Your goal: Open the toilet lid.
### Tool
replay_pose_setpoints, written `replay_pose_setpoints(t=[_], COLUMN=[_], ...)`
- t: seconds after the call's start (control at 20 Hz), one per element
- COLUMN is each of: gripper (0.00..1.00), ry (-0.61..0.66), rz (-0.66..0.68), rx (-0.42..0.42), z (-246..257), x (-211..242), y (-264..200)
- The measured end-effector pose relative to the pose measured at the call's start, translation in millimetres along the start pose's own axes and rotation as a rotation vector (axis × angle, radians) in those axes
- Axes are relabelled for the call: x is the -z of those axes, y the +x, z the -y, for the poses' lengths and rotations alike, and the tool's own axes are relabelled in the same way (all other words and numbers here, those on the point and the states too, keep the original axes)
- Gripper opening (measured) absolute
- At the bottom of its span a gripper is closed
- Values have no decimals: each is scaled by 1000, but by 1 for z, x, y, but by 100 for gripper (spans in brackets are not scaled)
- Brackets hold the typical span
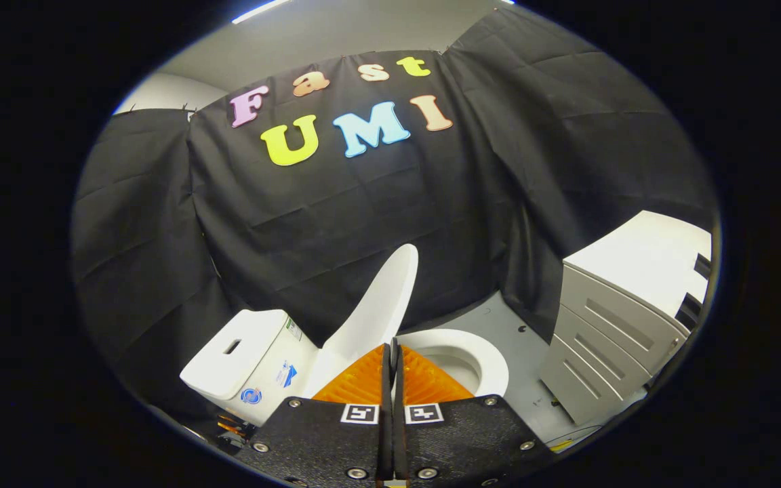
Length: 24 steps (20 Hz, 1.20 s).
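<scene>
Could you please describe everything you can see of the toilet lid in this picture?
The toilet lid is a white, smooth, plastic-looking oval panel, seen nearly edge-on. It is raised, tilted back toward the tank rather than lying over the bowl, whose rim is uncovered. Its rounded top stands against the black cloth wall. Its lower part is hidden behind the gripper, whose fingers are closed together just in front of it; whether they touch the lid cannot be told.

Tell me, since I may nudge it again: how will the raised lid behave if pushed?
The lid looks like stiff moulded plastic, so it should swing as one piece. It stands raised, tilted toward the tank, so a backward push likely rests it there. Its glossy surface may be slippery. The gripper fingers are shut just before it.
</scene>
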State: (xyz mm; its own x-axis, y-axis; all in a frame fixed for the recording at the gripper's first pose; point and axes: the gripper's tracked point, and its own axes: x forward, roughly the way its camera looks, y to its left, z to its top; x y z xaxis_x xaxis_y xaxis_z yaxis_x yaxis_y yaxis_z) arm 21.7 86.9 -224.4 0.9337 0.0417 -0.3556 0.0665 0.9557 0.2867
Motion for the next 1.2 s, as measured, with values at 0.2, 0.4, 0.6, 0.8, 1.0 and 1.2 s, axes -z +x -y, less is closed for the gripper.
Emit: replay_pose_setpoints(t=[0.2,0.4,0.6,0.8,1.0,1.2], gripper=[0,0,0,0,0,0], ry=[-74,-161,-142,-81,-94,-137], rz=[56,75,99,106,121,127], rx=[-3,43,28,5,4,5], z=[-27,-52,-79,-94,-100,-112], x=[-14,-24,-33,-38,-41,-44], y=[-5,-6,-10,-12,-12,-12])
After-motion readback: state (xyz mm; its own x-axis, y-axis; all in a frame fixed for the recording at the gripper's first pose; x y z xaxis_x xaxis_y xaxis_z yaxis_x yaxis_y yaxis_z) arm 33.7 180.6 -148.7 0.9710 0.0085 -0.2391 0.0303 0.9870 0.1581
